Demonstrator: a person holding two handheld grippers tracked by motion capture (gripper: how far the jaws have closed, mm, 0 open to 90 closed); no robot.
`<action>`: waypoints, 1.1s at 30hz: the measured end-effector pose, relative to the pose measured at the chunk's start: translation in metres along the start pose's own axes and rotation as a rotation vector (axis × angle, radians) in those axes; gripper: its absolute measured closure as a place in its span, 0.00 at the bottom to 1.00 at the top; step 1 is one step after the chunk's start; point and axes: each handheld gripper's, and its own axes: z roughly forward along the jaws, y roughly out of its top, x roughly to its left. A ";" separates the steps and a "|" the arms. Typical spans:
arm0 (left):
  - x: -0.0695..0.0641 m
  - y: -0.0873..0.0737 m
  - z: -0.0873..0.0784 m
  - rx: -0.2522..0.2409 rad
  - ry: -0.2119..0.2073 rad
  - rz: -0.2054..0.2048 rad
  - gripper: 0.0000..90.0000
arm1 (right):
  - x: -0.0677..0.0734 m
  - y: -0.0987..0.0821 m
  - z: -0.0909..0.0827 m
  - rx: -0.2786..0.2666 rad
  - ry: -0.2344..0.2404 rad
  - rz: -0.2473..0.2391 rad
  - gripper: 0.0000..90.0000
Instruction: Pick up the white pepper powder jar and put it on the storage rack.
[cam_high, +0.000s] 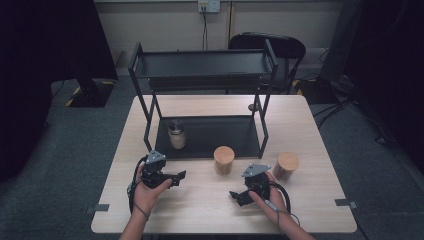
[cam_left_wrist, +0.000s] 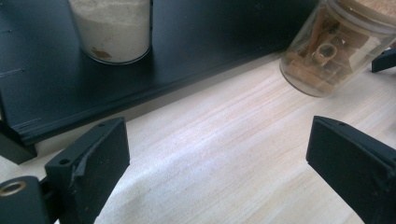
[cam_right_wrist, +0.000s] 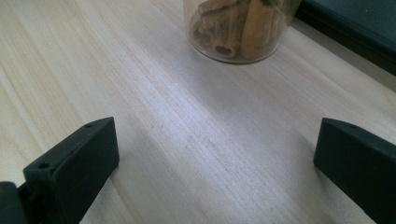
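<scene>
Cork-lidded glass jar of cinnamon sticks (cam_high: 223, 160) stands on the pale wooden table (cam_high: 200, 200), just before the black metal shelf rack (cam_high: 210, 135). Left gripper (cam_high: 176, 178) and right gripper (cam_high: 235, 196) flank it, both released and empty. Approach seems underway; next, one must close around it.

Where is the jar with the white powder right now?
In the high view the white-powder jar stands on the left end of the black rack's bottom shelf, just beyond the left gripper and left of the middle cork-lidded jar.
</scene>
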 end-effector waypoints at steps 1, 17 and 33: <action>0.000 -0.001 -0.001 0.002 0.000 -0.001 0.06 | 0.000 0.000 0.000 0.000 0.000 0.000 0.00; 0.004 -0.007 -0.009 0.001 0.011 0.005 0.06 | 0.000 0.000 0.000 0.000 0.000 0.000 0.00; 0.009 -0.016 -0.016 0.000 0.019 -0.002 0.06 | 0.000 0.000 0.000 0.000 0.000 0.000 0.00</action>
